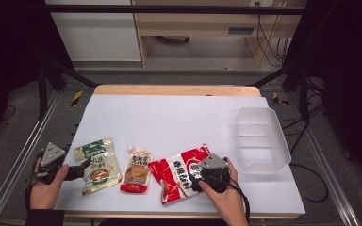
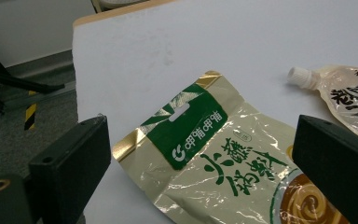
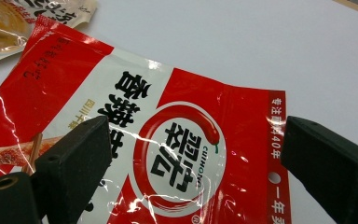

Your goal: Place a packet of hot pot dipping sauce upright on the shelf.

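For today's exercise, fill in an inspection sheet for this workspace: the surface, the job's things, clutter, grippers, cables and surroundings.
Surface: white table top, wooden far edge, no spills seen.
Job's things: green-and-gold pouch, spouted pouch and red packet lie flat in a row near the front; clear plastic bin at right holds nothing.
Clutter: nothing seen.
Grippers: left gripper open, jaws either side of the green-and-gold pouch; right gripper open over the red packet.
Cables: black cable trails from the right gripper; more cables on the floor at right.
Surroundings: black frame, grey floor, wooden furniture behind.
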Available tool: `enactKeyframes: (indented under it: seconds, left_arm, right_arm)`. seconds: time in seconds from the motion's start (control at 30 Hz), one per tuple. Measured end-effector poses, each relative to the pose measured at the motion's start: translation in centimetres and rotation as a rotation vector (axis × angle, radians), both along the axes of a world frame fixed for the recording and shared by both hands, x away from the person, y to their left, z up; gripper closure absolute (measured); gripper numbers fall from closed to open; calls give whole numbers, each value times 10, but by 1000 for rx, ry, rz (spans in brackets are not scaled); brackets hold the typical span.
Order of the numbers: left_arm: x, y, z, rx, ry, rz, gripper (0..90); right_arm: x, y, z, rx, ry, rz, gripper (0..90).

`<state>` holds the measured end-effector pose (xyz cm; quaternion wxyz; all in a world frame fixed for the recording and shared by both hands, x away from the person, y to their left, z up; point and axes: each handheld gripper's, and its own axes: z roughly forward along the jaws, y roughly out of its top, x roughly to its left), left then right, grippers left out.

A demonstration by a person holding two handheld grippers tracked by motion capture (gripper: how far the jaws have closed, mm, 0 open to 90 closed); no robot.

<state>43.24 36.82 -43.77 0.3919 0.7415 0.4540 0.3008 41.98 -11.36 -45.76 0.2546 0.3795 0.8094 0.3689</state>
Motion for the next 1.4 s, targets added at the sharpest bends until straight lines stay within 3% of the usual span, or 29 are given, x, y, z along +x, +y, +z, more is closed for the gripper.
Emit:
enactKeyframes:
  seconds: [0.5,0.63,0.83,0.93,1.07,1.1,1.23,1.4]
  left_arm:
    - [7,29,-4,3,1,21,57]
    - [13,39,-8,-2,19,33,87]
    - [24,42,-16,-21,69,-2,130]
    - [32,37,-25,7,128,-28,132]
    - [36,36,-27,7,147,-37,143]
    - [38,35,-29,5,170,-57,178]
    - [39,30,-32,19,194,-95,198]
    - [37,29,-31,-8,202,-108,253]
  right_arm:
    - [-2,0,2,-6,2,10,91]
    - [-2,1,0,-15,15,12,93]
    - [-2,3,-1,-22,18,17,97]
    - [-2,4,-1,-31,21,26,99]
    - [-2,4,-1,-31,22,29,100]
    - [-2,5,-2,-32,26,27,101]
    - [-2,5,-2,-33,29,27,102]
    - [-2,5,-2,-33,28,27,102]
